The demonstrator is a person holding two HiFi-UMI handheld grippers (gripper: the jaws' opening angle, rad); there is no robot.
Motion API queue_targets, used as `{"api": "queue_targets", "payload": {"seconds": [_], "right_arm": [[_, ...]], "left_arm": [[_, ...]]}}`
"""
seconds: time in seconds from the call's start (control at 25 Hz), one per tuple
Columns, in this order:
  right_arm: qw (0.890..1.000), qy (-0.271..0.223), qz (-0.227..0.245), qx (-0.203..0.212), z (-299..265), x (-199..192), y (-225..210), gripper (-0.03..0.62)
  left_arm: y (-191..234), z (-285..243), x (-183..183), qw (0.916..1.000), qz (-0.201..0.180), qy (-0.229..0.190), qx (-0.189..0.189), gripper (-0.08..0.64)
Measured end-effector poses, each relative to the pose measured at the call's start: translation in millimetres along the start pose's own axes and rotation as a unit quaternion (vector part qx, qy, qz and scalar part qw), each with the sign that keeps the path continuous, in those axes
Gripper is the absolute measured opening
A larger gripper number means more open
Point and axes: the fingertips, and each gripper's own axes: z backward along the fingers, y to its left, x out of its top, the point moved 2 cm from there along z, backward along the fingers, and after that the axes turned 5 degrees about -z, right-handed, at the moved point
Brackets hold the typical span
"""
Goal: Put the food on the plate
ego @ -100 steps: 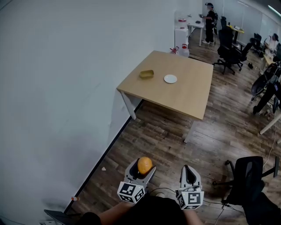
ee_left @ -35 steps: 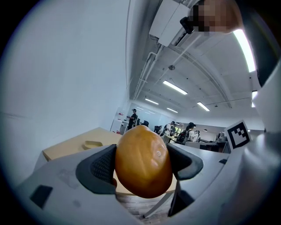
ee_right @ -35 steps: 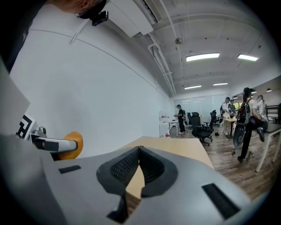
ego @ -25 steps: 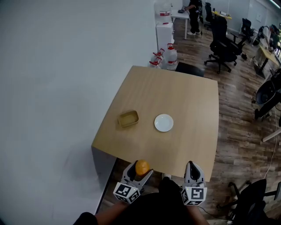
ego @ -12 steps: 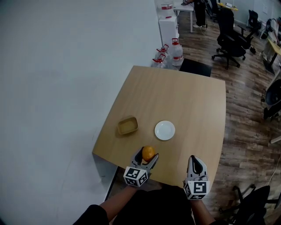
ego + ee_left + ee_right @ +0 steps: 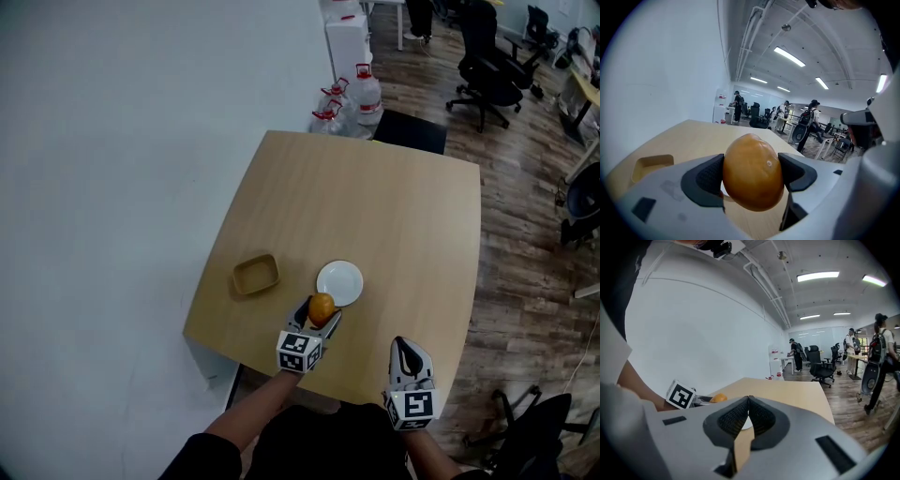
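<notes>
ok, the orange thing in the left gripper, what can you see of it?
The orange food is smooth, glossy, rounded, slightly egg-shaped, orange-brown with one small pale speck. The left gripper holds it by its sides between dark ribbed pads; nothing else touches it. From the head view it shows at the near rim of the white plate, height above it unclear.

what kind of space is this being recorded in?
Most likely an open-plan office: rolling office chairs on wood-look flooring, water jugs by the white wall, and people standing under ceiling strip lights in the left gripper view.
</notes>
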Motion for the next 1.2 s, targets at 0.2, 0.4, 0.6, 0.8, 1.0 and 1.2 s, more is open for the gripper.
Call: {"api": "queue_targets", "payload": {"seconds": [0.2, 0.4, 0.6, 0.8, 1.0, 1.2], "right_arm": [[1.000, 0.010, -0.009, 0.002, -16, -5, -9, 0.060], [1.000, 0.024, -0.009, 0.006, -24, -14, -17, 0.060], [0.999, 0.036, -0.016, 0.002, -26, -23, -24, 0.060], [0.999, 0.045, -0.026, -0.008, -25, -32, -34, 0.060], [0.998, 0.050, -0.027, -0.013, -25, -38, -43, 0.060], [0.998, 0.050, -0.032, -0.022, -28, -40, -51, 0.060]], "left_arm": [[19, -37, -27, 0.9990, 0.013, 0.039, 0.021, 0.334], [34, -70, -44, 0.9968, 0.018, 0.071, 0.032, 0.334], [37, -103, -66, 0.9921, -0.015, 0.124, 0.007, 0.334], [45, -128, -90, 0.9845, 0.006, 0.175, 0.010, 0.334], [55, -141, -94, 0.9816, -0.022, 0.189, 0.019, 0.334], [52, -147, -93, 0.9806, -0.039, 0.192, 0.007, 0.335]]}}
